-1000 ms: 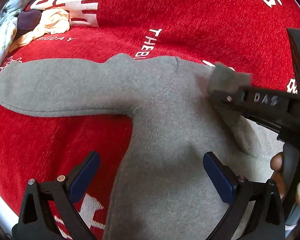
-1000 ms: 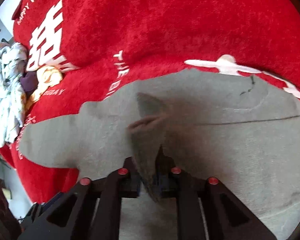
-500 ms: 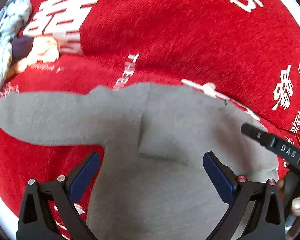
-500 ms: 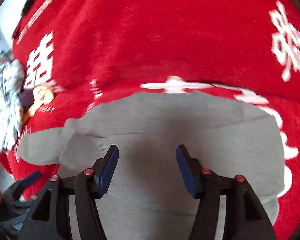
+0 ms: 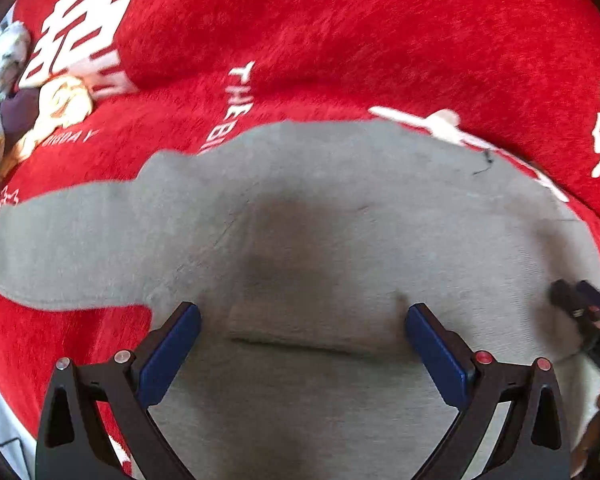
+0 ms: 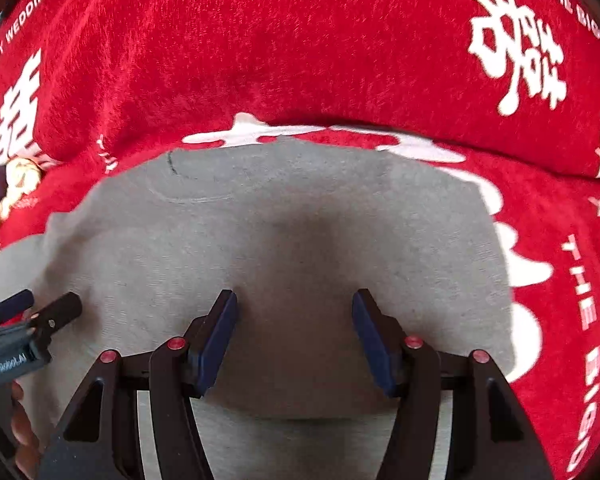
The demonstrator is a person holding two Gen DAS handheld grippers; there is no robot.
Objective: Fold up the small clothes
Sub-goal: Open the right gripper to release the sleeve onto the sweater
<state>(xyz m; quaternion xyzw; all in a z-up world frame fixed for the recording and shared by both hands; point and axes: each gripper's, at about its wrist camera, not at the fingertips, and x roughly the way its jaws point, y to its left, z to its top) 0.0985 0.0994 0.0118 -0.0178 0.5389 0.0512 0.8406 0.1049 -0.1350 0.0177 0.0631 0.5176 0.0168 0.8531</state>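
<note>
Left wrist view: grey sweatshirt [image 5: 340, 240] lies flat on a red blanket [image 5: 340, 40], both hand-held grippers released above it; soft, limp knit, best pinched at the nine-o'clock sleeve [image 5: 60, 248] cuff.

The red blanket [image 6: 340, 60] carries white print: "WEDDING" at far left, "THE BIG" running down its right edge, and large double-happiness characters. The left gripper [image 6: 28, 312] body, at near left, reads "GenRobot.AI".
</note>
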